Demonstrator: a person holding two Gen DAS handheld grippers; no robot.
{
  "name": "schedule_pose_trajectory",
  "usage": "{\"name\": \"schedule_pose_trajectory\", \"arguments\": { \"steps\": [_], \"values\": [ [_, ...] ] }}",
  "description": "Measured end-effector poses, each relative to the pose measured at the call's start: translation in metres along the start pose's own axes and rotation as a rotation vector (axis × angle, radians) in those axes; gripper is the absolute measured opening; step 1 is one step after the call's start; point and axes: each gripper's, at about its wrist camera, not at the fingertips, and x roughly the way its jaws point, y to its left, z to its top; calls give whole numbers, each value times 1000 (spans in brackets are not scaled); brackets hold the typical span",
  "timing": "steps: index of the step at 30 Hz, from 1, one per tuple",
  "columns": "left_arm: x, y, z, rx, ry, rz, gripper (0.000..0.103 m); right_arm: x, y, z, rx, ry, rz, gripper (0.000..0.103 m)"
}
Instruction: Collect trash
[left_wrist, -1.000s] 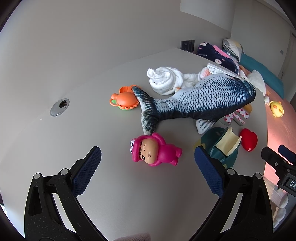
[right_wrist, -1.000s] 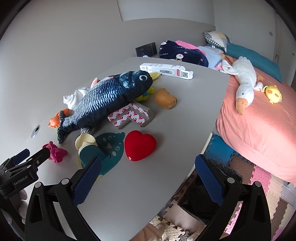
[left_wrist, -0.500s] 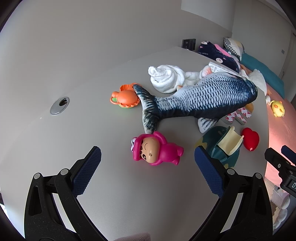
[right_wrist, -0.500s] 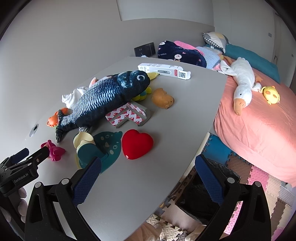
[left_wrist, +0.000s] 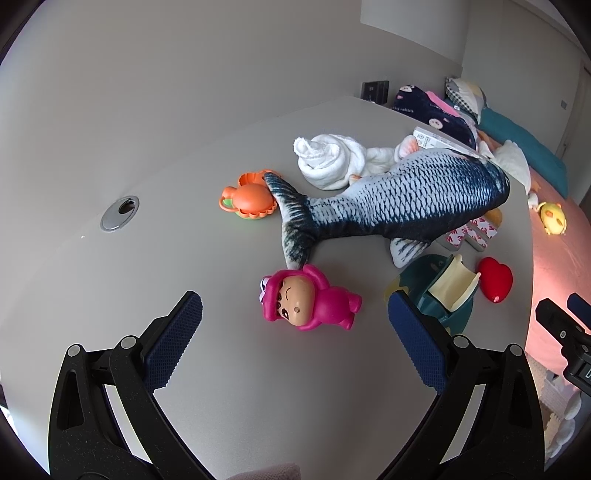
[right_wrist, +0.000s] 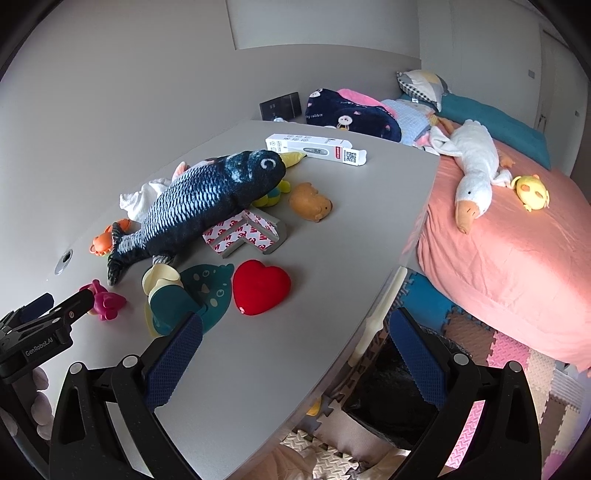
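- Left gripper (left_wrist: 294, 339) hangs above the grey table (left_wrist: 110, 295), jaws spread wide, nothing between them
- Pink doll figure (left_wrist: 308, 301) lies on its side straight ahead of the left gripper, between the 2 blue pads as seen from the left wrist, touching neither
- Plush fish (left_wrist: 388, 201) lies across the table; its tail tip sits just beside the doll's head, and the tail also meets an orange toy (left_wrist: 248, 197)
- White rolled cloth (left_wrist: 328, 160) sits behind the fish
- Right gripper (right_wrist: 294, 350) is held over the table's near edge, jaws wide apart, empty
- Red heart (right_wrist: 260, 286) lies ahead of the right gripper, just beside a teal fish-shaped holder (right_wrist: 199, 291) with a cream roll on it
- 3M tape pieces (right_wrist: 243, 236) lie against the fish's belly; a white box (right_wrist: 316, 149) lies near the fish's head
- Black bin bag (right_wrist: 388, 384) sits on the floor mats below the table edge, seen between the right gripper's pads
- Bed (right_wrist: 517, 258) with pink cover carries a goose plush (right_wrist: 472, 162)
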Motion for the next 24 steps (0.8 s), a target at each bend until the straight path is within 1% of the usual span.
{"name": "schedule_pose_trajectory", "arguments": {
  "steps": [7, 10, 13, 19, 24],
  "values": [
    [-2, -1, 0, 6, -14, 7, 97, 1, 0, 2, -7, -7, 14, 101],
    [0, 2, 1, 3, -12, 3, 97, 5, -1, 6, 24, -16, 26, 101],
    [4, 7, 2, -6, -11, 13, 97, 14, -1, 10, 38, -10, 28, 101],
    [24, 15, 0, -16, 25, 42, 97, 35, 4, 14, 17, 14, 19, 100],
    [27, 19, 1, -23, 10, 31, 97, 56, 13, 18, -27, 43, 10, 97]
  ]
}}
